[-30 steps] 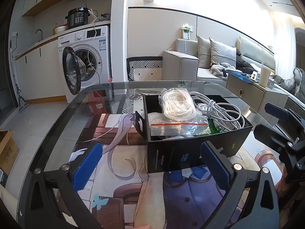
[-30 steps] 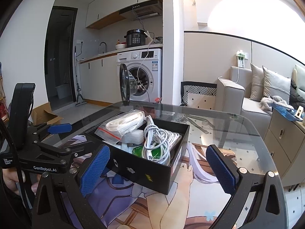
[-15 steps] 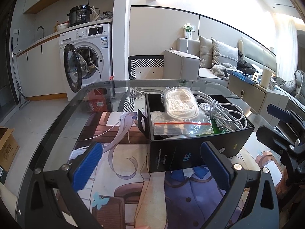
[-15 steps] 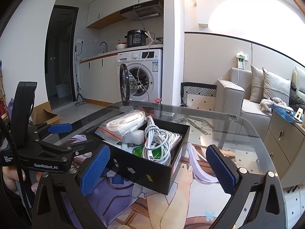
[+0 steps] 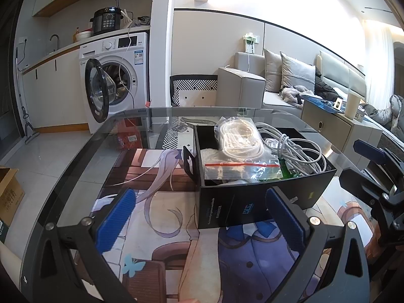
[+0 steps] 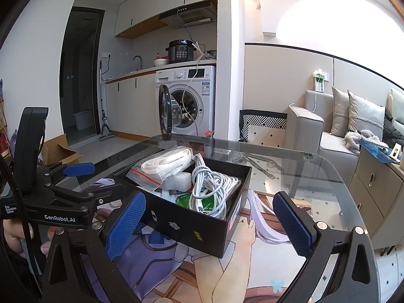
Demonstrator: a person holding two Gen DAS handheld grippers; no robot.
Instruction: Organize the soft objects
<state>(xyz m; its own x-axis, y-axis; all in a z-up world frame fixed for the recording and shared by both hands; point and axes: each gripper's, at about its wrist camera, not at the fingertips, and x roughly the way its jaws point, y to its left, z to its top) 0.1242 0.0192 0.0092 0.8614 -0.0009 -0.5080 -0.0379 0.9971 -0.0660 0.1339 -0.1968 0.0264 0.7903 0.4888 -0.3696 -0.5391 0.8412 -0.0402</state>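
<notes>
A black open box stands on the glass table, also seen in the right wrist view. In it lie a zip bag of white cord, a bundle of white cable and a green packet. The bag and cable show in the right view too. My left gripper is open and empty, just before the box's near wall. My right gripper is open and empty at the box's near corner.
A printed anime mat covers the table under the box. Beyond the table stand a washing machine with its door open, a grey sofa and a low cabinet. A cardboard carton sits on the floor at left.
The left wrist view has shifted slightly, so the box sits a little further right and nearer. The right gripper has barely moved. Both stay open.
</notes>
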